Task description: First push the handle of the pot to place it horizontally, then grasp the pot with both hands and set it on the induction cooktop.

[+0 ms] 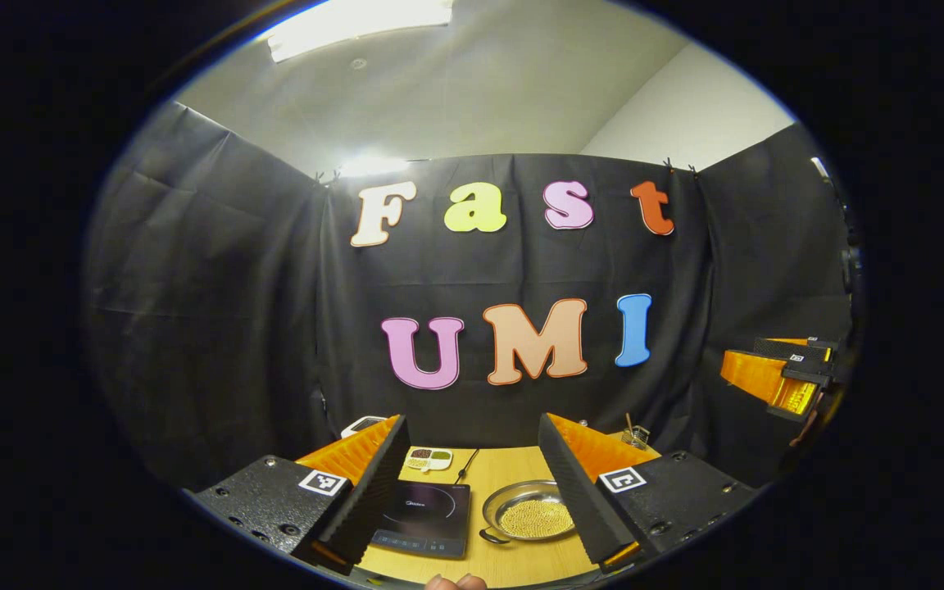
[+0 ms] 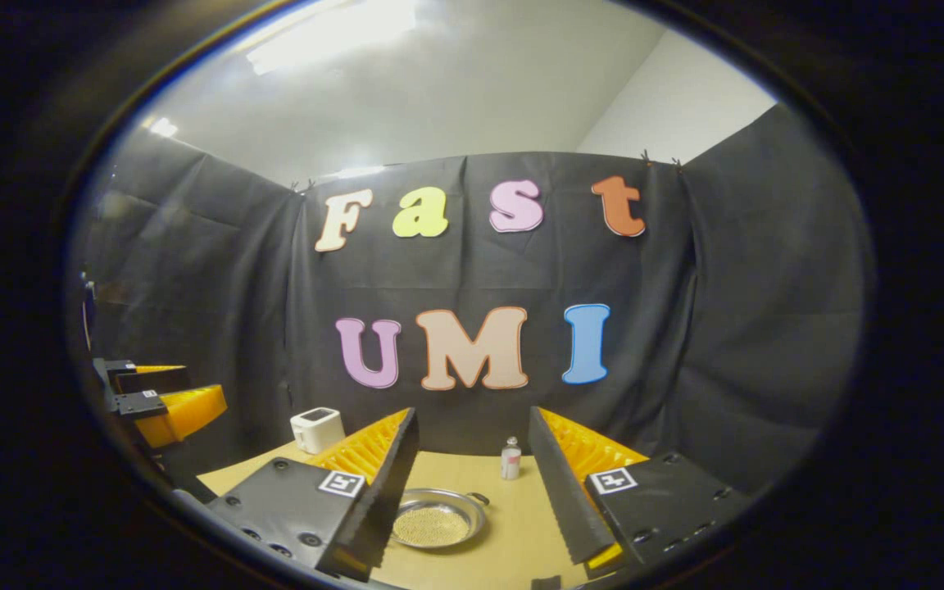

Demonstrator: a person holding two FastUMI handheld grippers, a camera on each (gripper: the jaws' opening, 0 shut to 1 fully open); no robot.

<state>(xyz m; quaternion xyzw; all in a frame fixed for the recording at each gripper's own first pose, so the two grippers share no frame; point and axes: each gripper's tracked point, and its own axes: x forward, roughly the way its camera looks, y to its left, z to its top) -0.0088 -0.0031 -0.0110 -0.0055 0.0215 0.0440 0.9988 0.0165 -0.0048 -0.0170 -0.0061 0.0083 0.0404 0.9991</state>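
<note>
The pot [image 1: 531, 515] is a shallow steel pan holding small golden beads, with a dark loop handle [image 1: 490, 537] at its near left. It stands on the wooden table just right of the black induction cooktop [image 1: 424, 515]. My left gripper [image 1: 472, 424] is open above the table's near edge, with the cooktop and the pot seen between its fingers. My right gripper [image 2: 472, 414] is also open and holds nothing; the pot [image 2: 437, 518] lies low between its fingers, its handle [image 2: 480, 497] pointing to the far right. Each gripper appears far off in the other's view: the right gripper [image 1: 775, 378], the left gripper [image 2: 159, 400].
A small divided dish [image 1: 429, 459] and a thin dark stick [image 1: 468, 465] lie behind the cooktop. A white boxy appliance [image 2: 316, 428] stands at the table's far left, a small clear bottle [image 2: 510, 459] near the back wall. A fingertip [image 1: 456, 582] shows at the bottom edge.
</note>
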